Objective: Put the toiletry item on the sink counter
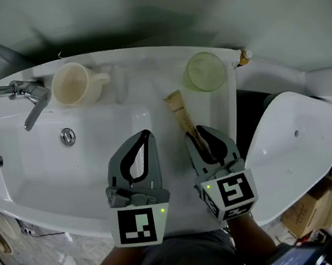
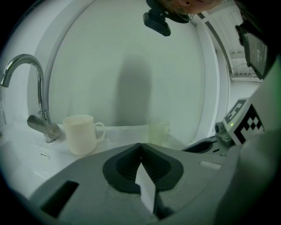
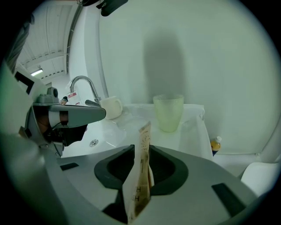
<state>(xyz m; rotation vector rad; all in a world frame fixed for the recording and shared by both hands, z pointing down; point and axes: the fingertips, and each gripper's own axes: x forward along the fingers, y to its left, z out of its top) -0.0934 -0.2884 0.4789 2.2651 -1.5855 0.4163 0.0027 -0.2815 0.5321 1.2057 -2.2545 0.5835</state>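
My right claw point(image 1: 198, 132) clamps the flat tan toiletry sachet point(image 1: 180, 112) at centre frame, over the white sink surface point(image 1: 145, 77). My left claw point(image 1: 146, 135) is closed and empty. Released askew, the sachet could slide into the basin point(image 1: 95, 155).

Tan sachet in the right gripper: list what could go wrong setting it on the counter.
1. The right gripper pinches the thin sachet by one end, so it may slip or swing.
2. The counter strip is narrow: the sachet could slide into the basin or off the right edge.
3. The green cup stands just ahead and could be knocked.
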